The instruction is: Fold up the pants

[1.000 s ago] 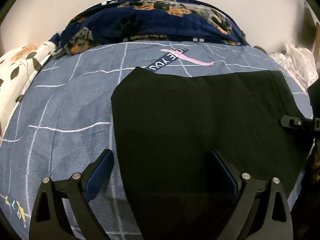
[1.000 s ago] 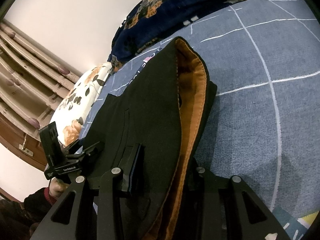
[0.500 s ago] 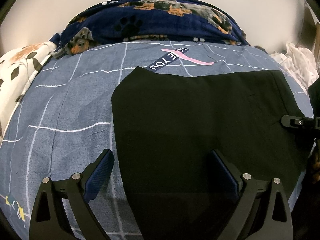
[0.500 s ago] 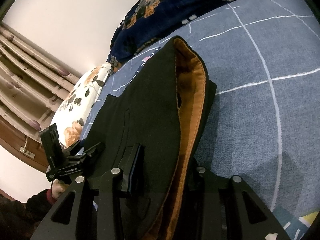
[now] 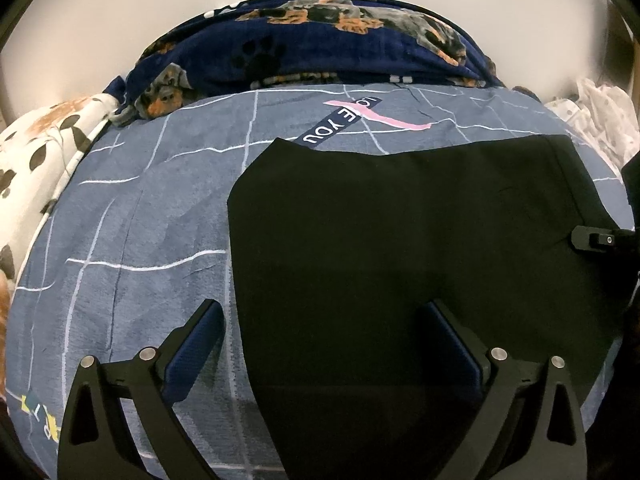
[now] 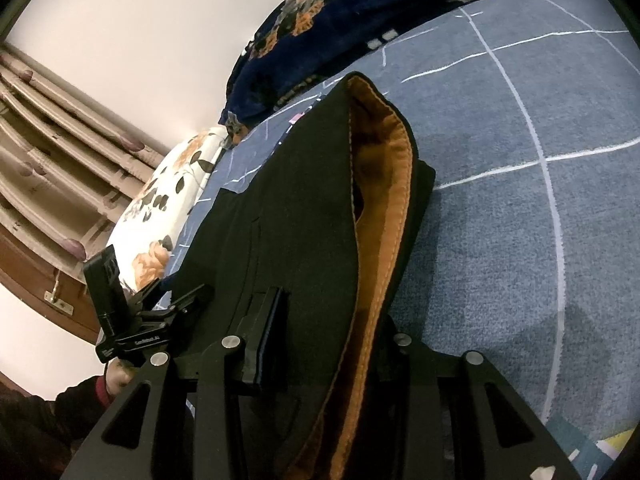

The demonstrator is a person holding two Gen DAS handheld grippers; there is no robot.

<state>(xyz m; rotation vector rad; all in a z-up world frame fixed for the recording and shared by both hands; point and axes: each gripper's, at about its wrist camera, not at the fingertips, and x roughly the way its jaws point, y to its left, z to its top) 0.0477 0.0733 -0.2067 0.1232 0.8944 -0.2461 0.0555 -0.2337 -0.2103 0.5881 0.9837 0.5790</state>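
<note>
The black pants (image 5: 408, 248) are spread flat across a blue-grey bedsheet (image 5: 132, 216) marked with white grid lines, and in the left wrist view they fill the middle and right of the bed. Their far edge lies just below a dark label reading "LOVE YOU" (image 5: 340, 122), printed on the sheet and crossed by a pink stripe. In the right wrist view the same pants (image 6: 296, 216) are seen from the waist end, where the waistband is lifted and parted so that the orange-brown lining (image 6: 384, 208) is exposed.

The right gripper (image 6: 320, 344) is clenched on the waistband: cloth is pinched between its 2 fingers, with the left finger pressed against the outer black fabric and the other finger hidden behind the lining. The left gripper (image 5: 324, 344) is held above the near part of the pants with its jaws released and spread wide; 1 blue pad (image 5: 196, 354) is seen over the sheet and the other over the black cloth. Nothing is gripped by it.

Behind the sheet a navy blanket (image 5: 320, 44) printed with dogs and paw marks is bunched against a pale wall. A white floral pillow (image 5: 32, 160) is placed at the left edge of the bed.
</note>
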